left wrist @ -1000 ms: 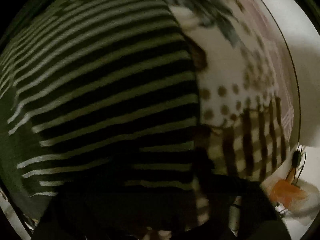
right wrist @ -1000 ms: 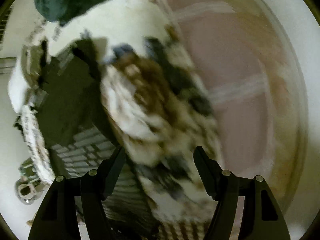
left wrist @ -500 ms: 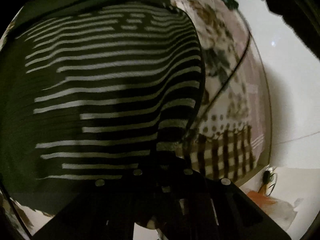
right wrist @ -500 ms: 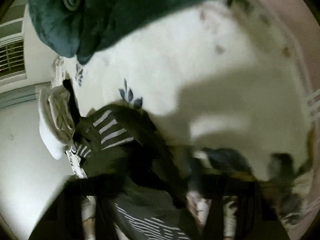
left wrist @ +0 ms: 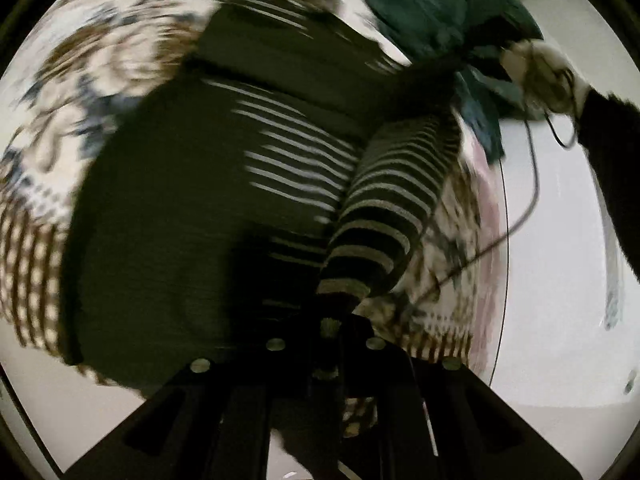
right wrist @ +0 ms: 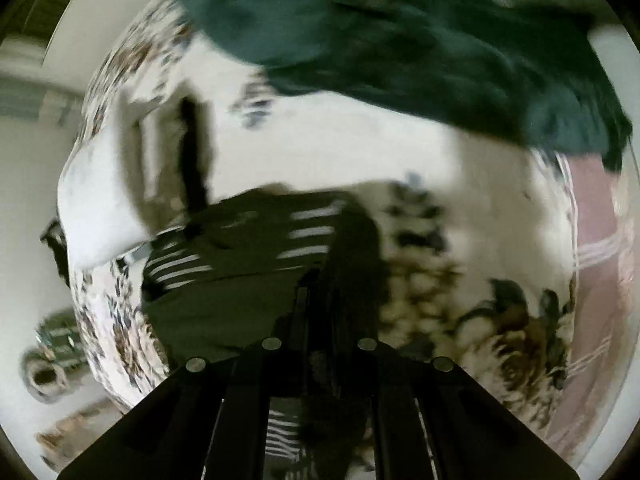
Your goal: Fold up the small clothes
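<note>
Floral cotton in browns, blues and cream covers the bed [left wrist: 92,80], a patterned spread with a checked border that fills most of both views [right wrist: 460,320]; everything else lies on it. A dark teal blanket [right wrist: 400,40] is heaped across the far side, bunched and rumpled, and in the left wrist view its edge [left wrist: 432,4] sits just beyond the striped garment. A white pillow [right wrist: 96,208] lies at the bed's edge, near the garment's far corner.

The dark striped top [left wrist: 180,220] is spread flat on the bed, dark green-black with pale stripes across the chest. One striped sleeve [left wrist: 384,208] is lifted off the body of the top and runs down into the left gripper [left wrist: 332,332], whose jaws are closed on the cuff end. A thin black cable [left wrist: 520,208] loops over the spread beside that sleeve, leading up to a gloved hand [left wrist: 548,76] with a dark cuff at the upper right.

In the right wrist view the same top [right wrist: 224,276] lies just ahead of the right gripper [right wrist: 320,344]. Its jaws are drawn close together with dark cloth between them, and striped fabric shows below the fingers, so it grips the top's edge. The pictures are smeared with motion blur. I see no containers here.
</note>
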Tool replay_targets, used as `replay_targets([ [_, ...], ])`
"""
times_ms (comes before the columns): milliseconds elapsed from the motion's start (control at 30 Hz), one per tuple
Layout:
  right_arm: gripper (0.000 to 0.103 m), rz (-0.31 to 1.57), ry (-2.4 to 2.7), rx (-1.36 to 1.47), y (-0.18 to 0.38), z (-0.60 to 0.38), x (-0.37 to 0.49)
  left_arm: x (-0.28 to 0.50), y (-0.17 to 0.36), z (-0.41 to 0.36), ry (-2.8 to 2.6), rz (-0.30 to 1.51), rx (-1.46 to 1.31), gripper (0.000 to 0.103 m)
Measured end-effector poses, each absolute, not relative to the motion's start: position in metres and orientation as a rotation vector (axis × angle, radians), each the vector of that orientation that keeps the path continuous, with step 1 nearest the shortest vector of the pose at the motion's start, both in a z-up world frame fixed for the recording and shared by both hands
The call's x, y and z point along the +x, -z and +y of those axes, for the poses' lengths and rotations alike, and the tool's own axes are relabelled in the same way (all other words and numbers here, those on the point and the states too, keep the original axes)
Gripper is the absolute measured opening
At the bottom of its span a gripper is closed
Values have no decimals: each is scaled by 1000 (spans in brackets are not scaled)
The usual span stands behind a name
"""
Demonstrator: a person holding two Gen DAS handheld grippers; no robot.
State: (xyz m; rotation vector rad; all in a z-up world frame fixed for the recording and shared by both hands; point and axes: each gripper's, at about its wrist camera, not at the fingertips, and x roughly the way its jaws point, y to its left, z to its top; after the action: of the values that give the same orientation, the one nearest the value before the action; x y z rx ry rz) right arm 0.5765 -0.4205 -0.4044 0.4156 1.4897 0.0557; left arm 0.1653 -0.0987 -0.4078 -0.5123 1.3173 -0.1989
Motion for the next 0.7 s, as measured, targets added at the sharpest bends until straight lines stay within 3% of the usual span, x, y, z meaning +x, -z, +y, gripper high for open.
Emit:
replay_targets([
  [267, 8, 1495, -121, 203, 386, -218, 618, 151, 440, 13, 66, 1286, -700, 7],
  [433, 8, 1531, -130, 25, 428, -85, 631, 142, 476, 60, 12, 1299, -782, 7],
  [633, 8, 1590, -73, -104, 492, -7, 635, 138, 529, 101, 2, 1366, -921, 11],
  [667, 13, 1612, -70, -74, 501, -5, 637, 136, 532, 109, -18, 1376, -934, 10],
  [700, 27, 1620, -76, -52, 504, -5, 637, 135, 536, 117, -30, 1387, -940, 13],
])
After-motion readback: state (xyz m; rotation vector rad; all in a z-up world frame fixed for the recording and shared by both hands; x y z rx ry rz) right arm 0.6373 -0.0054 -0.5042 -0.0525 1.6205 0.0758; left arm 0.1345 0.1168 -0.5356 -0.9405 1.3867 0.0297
